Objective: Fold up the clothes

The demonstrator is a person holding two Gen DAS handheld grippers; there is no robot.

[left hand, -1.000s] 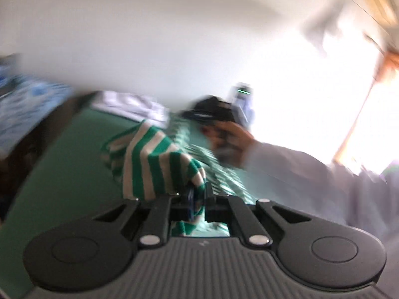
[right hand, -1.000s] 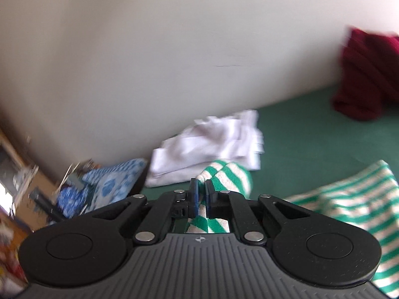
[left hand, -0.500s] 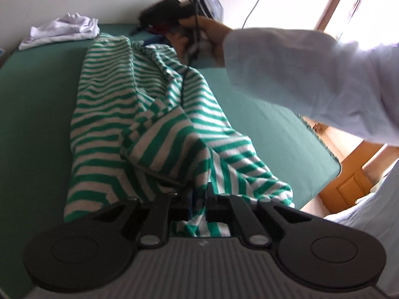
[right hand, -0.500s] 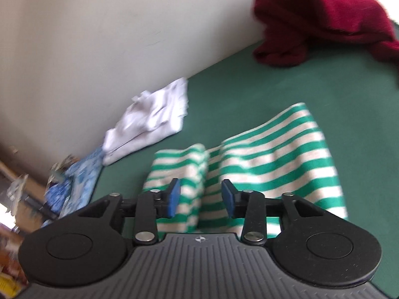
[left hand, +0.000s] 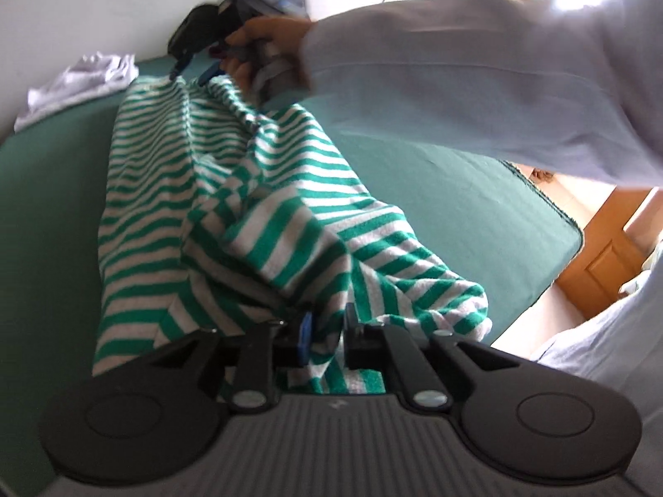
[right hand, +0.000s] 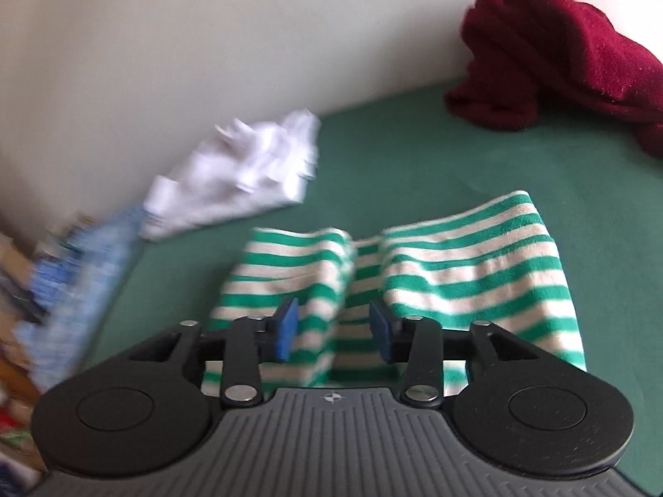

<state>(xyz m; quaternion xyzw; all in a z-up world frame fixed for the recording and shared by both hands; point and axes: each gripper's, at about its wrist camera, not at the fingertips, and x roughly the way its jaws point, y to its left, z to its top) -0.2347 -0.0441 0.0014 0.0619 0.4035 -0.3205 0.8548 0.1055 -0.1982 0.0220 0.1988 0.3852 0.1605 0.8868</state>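
Observation:
A green-and-white striped garment (left hand: 207, 190) lies stretched along the green bed cover (left hand: 49, 190), with folds bunched down its middle. My left gripper (left hand: 327, 339) is at its near end; its jaws are opening, and striped cloth still sits in the narrow gap between them. In the right wrist view the garment's far end (right hand: 476, 256) lies on the cover. My right gripper (right hand: 333, 331) stands open just above it, a fold under the gap but not pinched. The left wrist view shows the right gripper (left hand: 192, 72) at that far end, held by a hand.
A crumpled white garment (right hand: 240, 174) lies by the wall, also in the left wrist view (left hand: 78, 83). A dark red garment (right hand: 551, 58) is heaped at the back right. Blue patterned cloth (right hand: 83, 256) hangs off the bed's left side. A pale sleeve (left hand: 456, 66) crosses above; the bed edge (left hand: 551, 207) drops off at right.
Both grippers came down and laid the striped garment flat on the bed. The right gripper let go of its end and opened; the left gripper's jaws have begun to part.

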